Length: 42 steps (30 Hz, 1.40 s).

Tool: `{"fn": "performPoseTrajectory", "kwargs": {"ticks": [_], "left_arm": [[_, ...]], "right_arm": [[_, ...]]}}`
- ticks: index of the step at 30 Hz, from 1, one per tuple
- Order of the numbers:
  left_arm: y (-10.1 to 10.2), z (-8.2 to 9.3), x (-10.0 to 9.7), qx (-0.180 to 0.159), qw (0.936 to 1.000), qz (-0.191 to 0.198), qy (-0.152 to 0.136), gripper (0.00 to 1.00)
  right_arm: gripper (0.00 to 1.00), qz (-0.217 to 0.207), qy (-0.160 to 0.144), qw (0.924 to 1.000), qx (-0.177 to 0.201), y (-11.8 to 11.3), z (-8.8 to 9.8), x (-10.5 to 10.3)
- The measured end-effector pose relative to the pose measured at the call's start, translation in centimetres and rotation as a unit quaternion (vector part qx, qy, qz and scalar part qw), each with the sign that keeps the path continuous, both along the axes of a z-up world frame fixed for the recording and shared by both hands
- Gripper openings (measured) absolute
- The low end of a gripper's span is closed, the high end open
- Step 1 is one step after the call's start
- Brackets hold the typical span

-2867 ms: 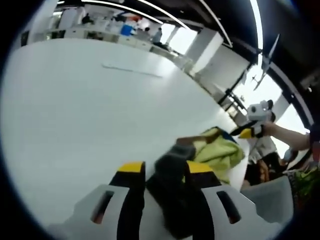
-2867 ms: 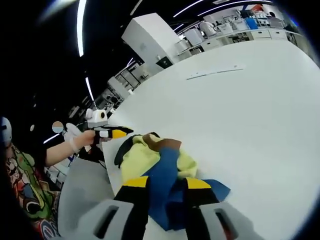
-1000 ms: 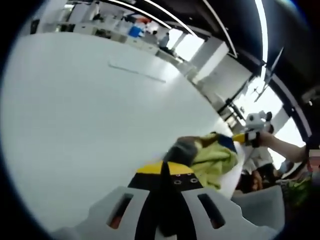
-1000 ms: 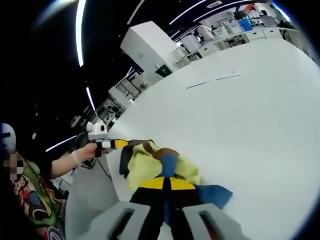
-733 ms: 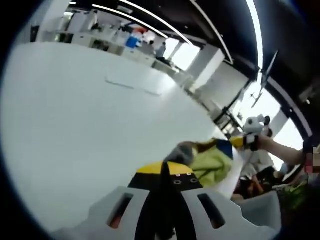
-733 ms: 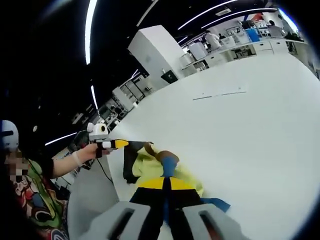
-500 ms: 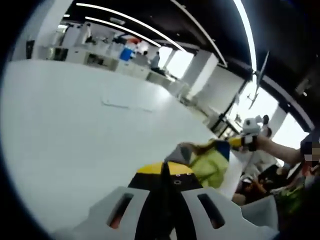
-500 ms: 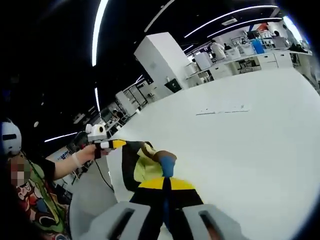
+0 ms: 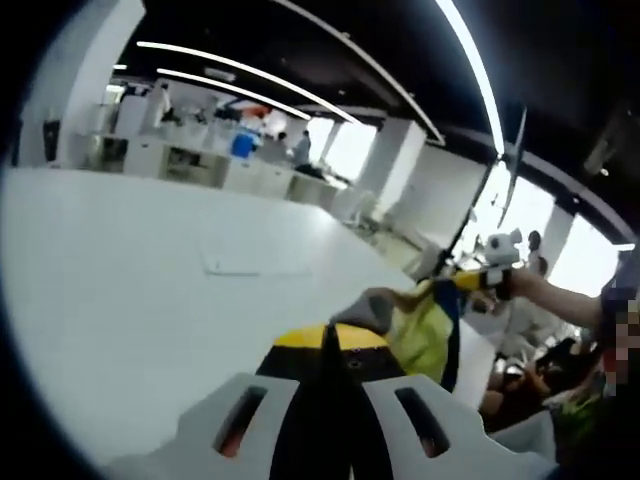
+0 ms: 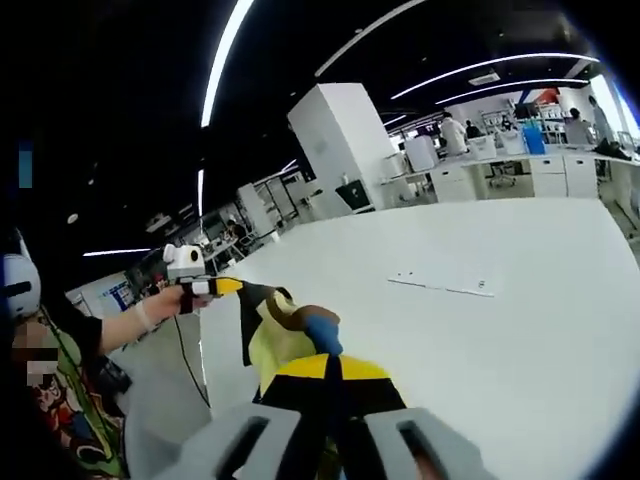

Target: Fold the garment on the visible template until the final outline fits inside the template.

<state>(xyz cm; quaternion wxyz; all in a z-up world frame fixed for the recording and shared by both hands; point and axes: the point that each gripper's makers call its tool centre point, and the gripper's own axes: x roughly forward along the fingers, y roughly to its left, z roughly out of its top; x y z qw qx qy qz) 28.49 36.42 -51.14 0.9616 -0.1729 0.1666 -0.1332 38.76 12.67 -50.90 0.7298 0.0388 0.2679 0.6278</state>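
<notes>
The garment, a bunch of yellow-green cloth with dark and blue parts, hangs off the table just above the bottom centre of the right gripper view, stretched between the two tools; in the left gripper view the same cloth sits right of centre, drooping from its upper right end. The right gripper has its yellow-tipped jaws pressed together on one end of the cloth at the bottom of its own view, and it appears again at the right of the left gripper view, pinching the cloth's far corner. The left gripper likewise has its jaws closed tight, with the cloth emerging just beyond their tips, and shows at the left of the right gripper view, carried in the person's hand. Holding both ends up and apart probably serves to shake the bundle open so it can be spread flat before any fold. Below lies the white table, with a thin pale strip lying on it right of centre, well apart from the cloth; whether that marks the template cannot be told. No containers are evident near the garment, only distant desks in the upper left of the left gripper view.
</notes>
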Motion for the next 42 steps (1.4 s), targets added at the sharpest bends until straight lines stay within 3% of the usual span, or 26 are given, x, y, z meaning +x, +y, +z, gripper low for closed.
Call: {"fn": "performPoseTrajectory", "kwargs": {"ticks": [12,16,20,26,32,35,39,42], "left_arm": [[3.2,2.5,3.9,0.001,0.9991,0.021,-0.036,0.00],[4.3,2.2,5.6,0.010,0.9987,0.030,-0.040,0.00],[5.4,2.6,7.4,0.021,0.9962,0.047,-0.070,0.00],[7.0,-1.2,10.5,0.026,0.9971,0.054,-0.047,0.00],[7.8,-6.0,13.1,0.031,0.9981,0.054,-0.005,0.00],[8.0,-7.8,13.7,0.032,0.9981,0.054,0.002,0.00],[8.4,-11.9,13.9,0.030,0.9968,0.060,0.043,0.00],[8.0,-13.9,14.0,0.028,0.9960,0.058,0.061,0.00]], "right_arm": [[0.00,0.001,-0.035,0.9993,0.016,2.5,2.6,3.9],[0.00,-0.006,-0.043,0.9990,0.015,3.3,2.4,5.6],[0.00,-0.014,-0.062,0.9975,0.031,4.1,2.5,8.0],[0.00,-0.026,-0.034,0.9989,0.017,5.9,-1.3,11.0],[0.00,-0.029,-0.015,0.9992,-0.024,7.1,-6.0,13.1],[0.00,-0.028,-0.006,0.9989,-0.037,7.7,-8.0,13.7],[0.00,-0.027,0.010,0.9974,-0.066,8.2,-11.4,14.2],[0.00,-0.022,0.018,0.9960,-0.084,8.5,-13.3,14.2]]}}
